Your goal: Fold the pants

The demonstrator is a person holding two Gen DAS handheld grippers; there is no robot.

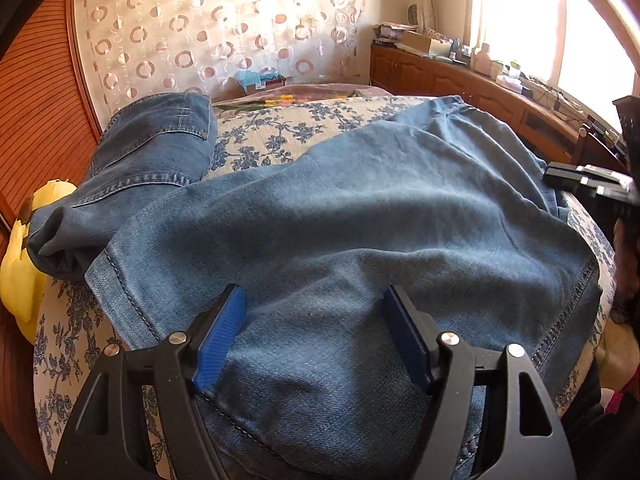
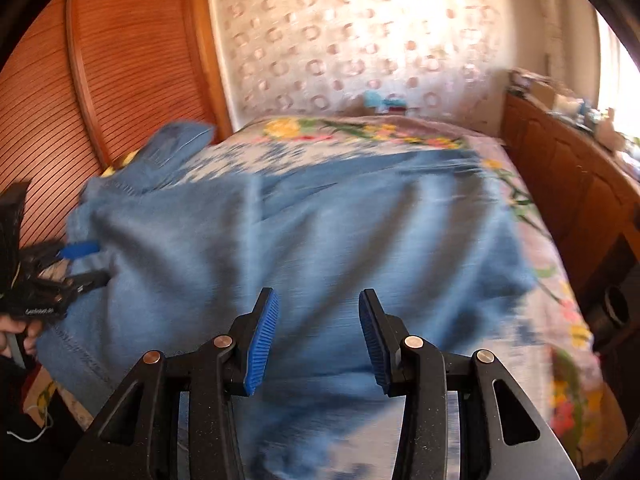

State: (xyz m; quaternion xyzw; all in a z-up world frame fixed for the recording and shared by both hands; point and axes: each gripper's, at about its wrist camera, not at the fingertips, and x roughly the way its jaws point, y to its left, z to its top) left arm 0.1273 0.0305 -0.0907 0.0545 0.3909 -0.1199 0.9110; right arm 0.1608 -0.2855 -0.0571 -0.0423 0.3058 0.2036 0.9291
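Note:
Blue denim pants lie spread across the bed, one leg folded over so that it runs up to the far left. My left gripper hangs just above the near cloth by a stitched hem, open, with denim under the gap and neither blue pad pressing on it. In the right wrist view, which is blurred, the pants fill the middle. My right gripper stands open over them with nothing pinched. Each gripper also shows in the other's view: the right gripper at the pants' right edge, the left gripper at their left edge.
The bed cover is cream with blue flowers. A yellow soft toy sits at the bed's left edge against a slatted wooden door. A wooden cabinet with clutter on top runs along the right under the window. A hand holds the left gripper.

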